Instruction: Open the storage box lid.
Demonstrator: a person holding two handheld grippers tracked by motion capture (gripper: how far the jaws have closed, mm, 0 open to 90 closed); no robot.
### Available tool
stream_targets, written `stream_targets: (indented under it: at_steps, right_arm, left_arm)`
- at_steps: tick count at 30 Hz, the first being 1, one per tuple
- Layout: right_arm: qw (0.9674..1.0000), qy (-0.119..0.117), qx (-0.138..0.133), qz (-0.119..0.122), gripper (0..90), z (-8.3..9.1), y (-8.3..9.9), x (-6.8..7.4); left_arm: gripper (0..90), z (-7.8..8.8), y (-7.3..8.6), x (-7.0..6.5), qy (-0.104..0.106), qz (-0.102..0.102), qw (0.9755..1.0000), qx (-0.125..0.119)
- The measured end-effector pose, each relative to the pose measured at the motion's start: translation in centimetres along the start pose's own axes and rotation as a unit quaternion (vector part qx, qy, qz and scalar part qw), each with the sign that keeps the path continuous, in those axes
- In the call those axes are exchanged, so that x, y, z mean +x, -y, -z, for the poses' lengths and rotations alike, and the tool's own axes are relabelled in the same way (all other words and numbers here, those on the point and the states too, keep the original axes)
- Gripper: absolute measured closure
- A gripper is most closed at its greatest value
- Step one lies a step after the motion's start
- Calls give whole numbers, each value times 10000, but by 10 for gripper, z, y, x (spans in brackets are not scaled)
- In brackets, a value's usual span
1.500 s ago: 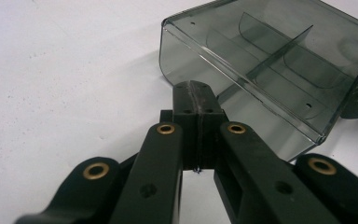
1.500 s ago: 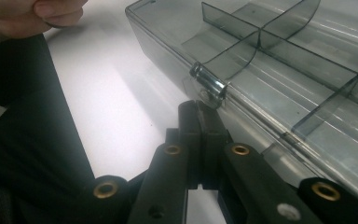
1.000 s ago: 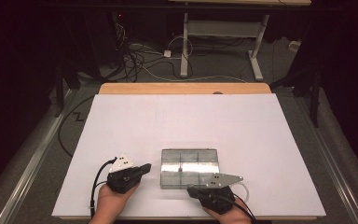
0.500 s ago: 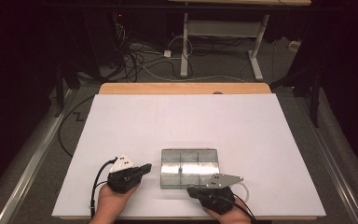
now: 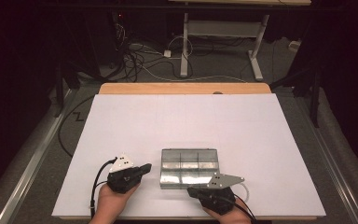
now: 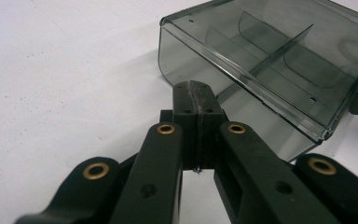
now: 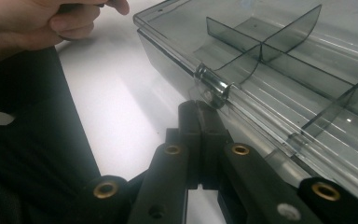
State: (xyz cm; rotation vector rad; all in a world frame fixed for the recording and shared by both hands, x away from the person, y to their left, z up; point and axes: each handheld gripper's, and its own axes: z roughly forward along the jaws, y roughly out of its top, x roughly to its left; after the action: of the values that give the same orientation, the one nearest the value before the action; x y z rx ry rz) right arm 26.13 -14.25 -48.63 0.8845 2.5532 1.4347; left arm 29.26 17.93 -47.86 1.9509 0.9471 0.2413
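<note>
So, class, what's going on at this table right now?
A person sits at a white table with a two-jaw tool in each hand. Between the tools lies a clear plastic organiser box with dividers inside, lid closed. The left tool rests just left of the box, its jaws shut on nothing. The right tool sits at the box's near edge, jaws also shut, tips right by the latch. Neither holds the box yet.

Both tools [image 5: 143, 169] [image 5: 192, 190] fully closed, empty.

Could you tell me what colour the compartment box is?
Clear smoky grey box, best in the left gripper view.
</note>
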Motion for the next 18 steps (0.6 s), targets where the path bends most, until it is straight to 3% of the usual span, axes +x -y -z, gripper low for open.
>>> stream_targets:
  at_steps: [18]
  right_arm:
    - [9997,26,-198,111,900,6,-9,3]
  left_arm:
    - [882,-1,-1,-5,126,-39,9999,4]
